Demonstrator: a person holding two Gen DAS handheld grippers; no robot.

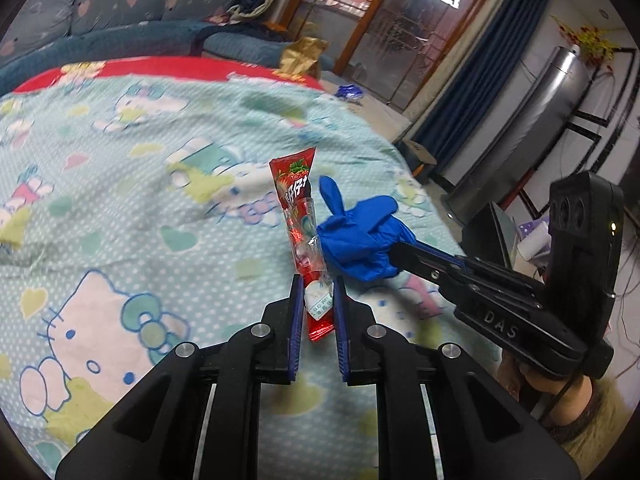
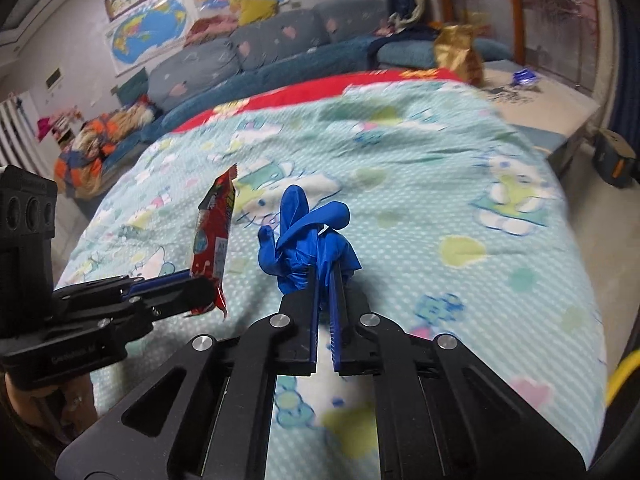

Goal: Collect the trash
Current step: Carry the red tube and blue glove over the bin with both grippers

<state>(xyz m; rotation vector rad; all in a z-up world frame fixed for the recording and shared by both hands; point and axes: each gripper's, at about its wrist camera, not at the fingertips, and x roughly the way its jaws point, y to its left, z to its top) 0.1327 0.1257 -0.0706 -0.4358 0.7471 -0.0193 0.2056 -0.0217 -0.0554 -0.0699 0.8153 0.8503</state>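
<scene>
Left wrist view shows our left gripper point(image 1: 316, 284) pinching a red snack wrapper point(image 1: 301, 216) between its blue pads point(image 1: 297, 312). The wrapper stands up and away from the fingertips, its torn clear part and white label right at the grip, its lower end hanging back between the fingers. Just to the right of it, our right gripper point(image 1: 394, 250) reaches in from the right side, and its fingers are pressed together on a crumpled blue glove point(image 1: 358, 236). The glove sits at the tip of that tool, just beside the wrapper, with one glove finger sticking up; we cannot tell whether the two touch.

From the right wrist view, the right gripper point(image 2: 325, 270) has its pads nearly together with the blue glove point(image 2: 306, 232) bunched between and beyond them. To its left, the left gripper point(image 2: 200, 284) comes in from the side holding the red snack wrapper point(image 2: 212, 240) upright, tilted a little.

Beneath both tools lies a pale green cartoon-cat bedsheet point(image 1: 132, 160) with a red edge on its far side. Farther ahead of the tools we see a blue-grey sofa point(image 2: 256, 52), a gold paper bag point(image 2: 456, 50) and world maps point(image 2: 152, 28) on the wall.
</scene>
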